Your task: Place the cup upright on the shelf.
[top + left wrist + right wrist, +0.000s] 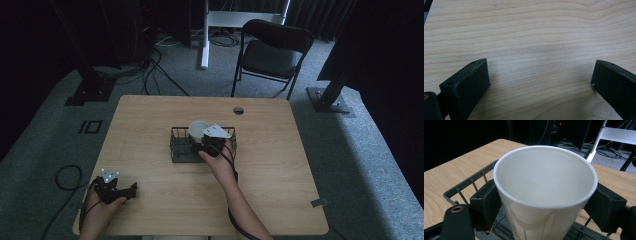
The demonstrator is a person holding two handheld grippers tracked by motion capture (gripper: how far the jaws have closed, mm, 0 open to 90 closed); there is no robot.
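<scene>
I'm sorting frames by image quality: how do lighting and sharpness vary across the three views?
High view: dim, dark surroundings, table moderately lit. Left gripper view: bright, wood grain crisp, soft shadow between the jaws. Right gripper view: white cup well lit, faint reflections low on its wall, background dark.

White cup [544,192] is standing upright inside the black wire basket [180,146], mouth open and empty, walls tapering downward. It's sitting toward the basket's far right part. Basket is resting mid-counter [150,190], well apart from the near edge.
</scene>
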